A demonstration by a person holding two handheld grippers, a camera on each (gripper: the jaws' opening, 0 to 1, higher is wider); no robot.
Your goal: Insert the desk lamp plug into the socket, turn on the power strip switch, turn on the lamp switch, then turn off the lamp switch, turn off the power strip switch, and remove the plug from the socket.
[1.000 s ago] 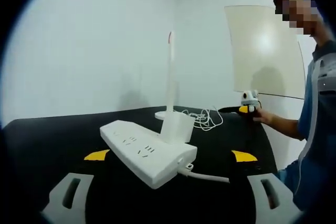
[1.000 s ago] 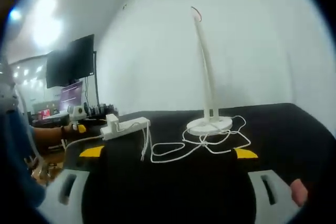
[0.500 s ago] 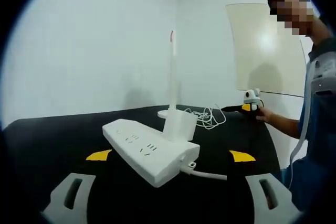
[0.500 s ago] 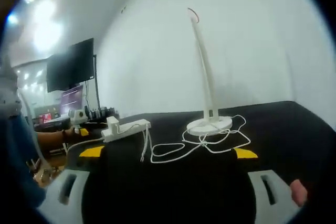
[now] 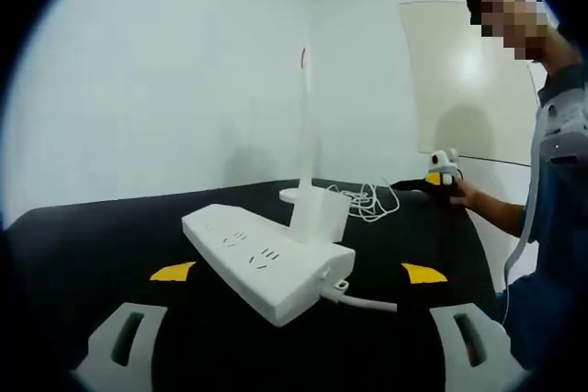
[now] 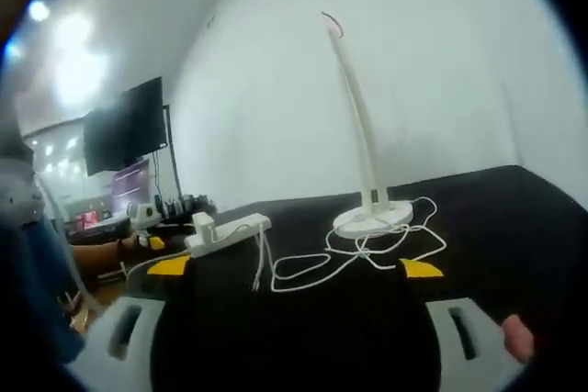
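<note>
The power strip [image 5: 266, 268] lies on the black table [image 5: 83, 245] toward its left end, a boxy white plug [image 5: 318, 216] seated upright in it. The desk lamp [image 6: 367, 172] stands nearer the table's far edge, its thin cord [image 6: 312, 268] looped loosely between them. The left tool [image 5: 294, 351] and the right tool [image 6: 294, 332] are both spread wide and empty. The plug looks rigid and light; its flat sides suit a pinch. The strip is probably light enough to lift with the plug, so it likely needs pinning. The cord is limp, a poor hold.
</note>
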